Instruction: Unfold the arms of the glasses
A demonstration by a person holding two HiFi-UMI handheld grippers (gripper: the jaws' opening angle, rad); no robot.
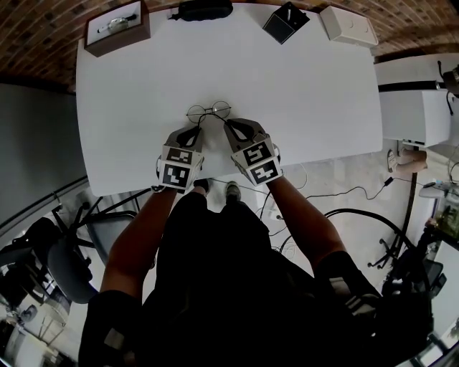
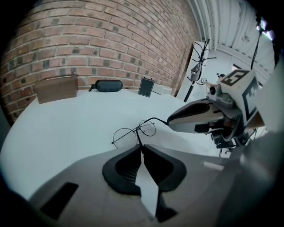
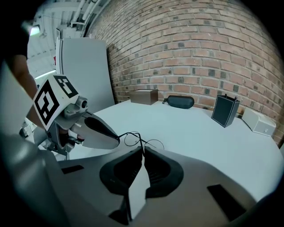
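Observation:
Round wire-rimmed glasses (image 1: 209,111) hang just above the white table (image 1: 308,93), near its front edge. My left gripper (image 1: 199,130) is shut on the thin end of one arm; in the left gripper view that arm runs up from the closed pads (image 2: 141,147) to the lenses (image 2: 122,136). My right gripper (image 1: 226,124) is shut on the other arm, which rises from its pads (image 3: 143,150) to the lenses (image 3: 132,139). Each gripper view shows the other gripper: the right gripper (image 2: 169,120) and the left gripper (image 3: 117,138) pinch the wire at their tips. Both arms stand swung out from the front.
Along the table's far edge stand a wooden box with a watch (image 1: 117,27), a black glasses case (image 1: 204,9), a small black box (image 1: 285,21) and a white box (image 1: 348,25). A white cabinet (image 1: 423,115) stands to the right, a chair (image 1: 68,265) at lower left.

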